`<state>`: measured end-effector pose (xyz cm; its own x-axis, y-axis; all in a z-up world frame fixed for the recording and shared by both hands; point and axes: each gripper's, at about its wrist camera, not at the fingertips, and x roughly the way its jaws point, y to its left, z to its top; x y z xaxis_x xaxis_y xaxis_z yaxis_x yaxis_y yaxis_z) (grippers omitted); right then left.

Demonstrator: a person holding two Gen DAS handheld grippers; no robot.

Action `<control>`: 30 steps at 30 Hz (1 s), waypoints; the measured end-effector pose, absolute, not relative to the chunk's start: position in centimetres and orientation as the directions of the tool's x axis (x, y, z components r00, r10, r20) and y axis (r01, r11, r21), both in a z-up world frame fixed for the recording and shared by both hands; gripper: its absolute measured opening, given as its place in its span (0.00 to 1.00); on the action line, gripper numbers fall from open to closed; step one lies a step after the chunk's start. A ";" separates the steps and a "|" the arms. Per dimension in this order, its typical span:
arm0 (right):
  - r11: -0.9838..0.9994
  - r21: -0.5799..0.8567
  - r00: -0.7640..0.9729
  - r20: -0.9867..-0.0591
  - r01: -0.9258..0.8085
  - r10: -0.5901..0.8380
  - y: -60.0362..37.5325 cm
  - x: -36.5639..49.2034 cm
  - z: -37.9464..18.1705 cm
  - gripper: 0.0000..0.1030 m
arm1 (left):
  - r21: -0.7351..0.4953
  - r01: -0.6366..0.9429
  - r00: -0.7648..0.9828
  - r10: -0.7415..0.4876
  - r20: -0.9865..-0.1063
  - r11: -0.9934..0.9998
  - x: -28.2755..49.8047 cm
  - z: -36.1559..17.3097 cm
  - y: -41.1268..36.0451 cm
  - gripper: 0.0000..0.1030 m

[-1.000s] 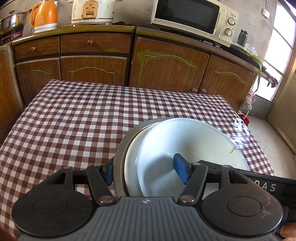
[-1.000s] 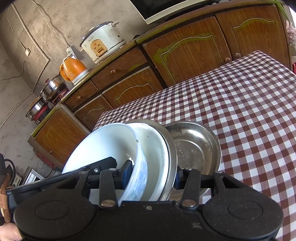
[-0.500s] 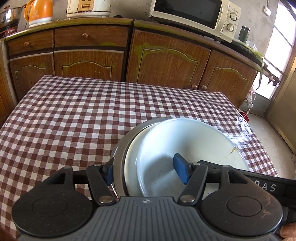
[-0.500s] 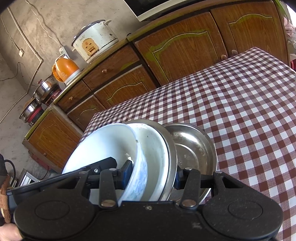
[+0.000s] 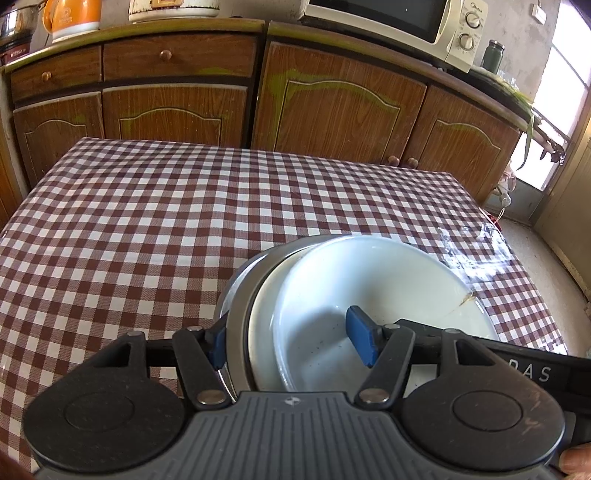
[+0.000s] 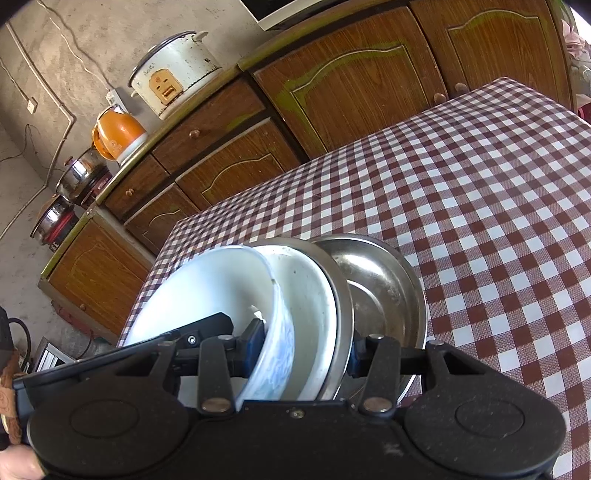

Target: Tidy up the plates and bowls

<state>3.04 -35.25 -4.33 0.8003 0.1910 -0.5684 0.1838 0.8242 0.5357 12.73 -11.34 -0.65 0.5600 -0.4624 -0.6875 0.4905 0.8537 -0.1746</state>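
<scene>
Checkered red-and-white surface (image 5: 155, 229) below: left tool (image 5: 291, 343) and right tool (image 6: 301, 345) both clamp the nested stack of white bowls and steel dishes (image 6: 314, 295) from opposite sides, sharing its weight.

A worn kitchen around me, daylight from my right

Ahead I see brown wooden cabinets (image 5: 332, 107) under a countertop holding a microwave (image 5: 399, 22), rice cooker (image 6: 173, 74) and orange kettle (image 6: 118, 133); a checked tablecloth (image 5: 147, 221) spreads below, the wall (image 6: 74, 48) is bare concrete with wires, and a bright doorway (image 5: 561, 92) glows.
</scene>
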 end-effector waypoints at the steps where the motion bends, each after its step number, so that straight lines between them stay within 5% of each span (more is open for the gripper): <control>1: 0.824 0.536 0.799 -0.570 0.185 0.192 -35.3 3.1 -4.4 0.52 | -0.175 0.490 0.558 -0.462 -0.690 0.854 12.8 -0.7 -11.4 0.62; 30: 0.818 0.536 0.775 -0.601 0.208 0.196 -36.1 5.4 -6.3 0.52 | -0.175 0.489 0.535 -0.452 -0.714 0.854 15.3 -3.3 -13.6 0.62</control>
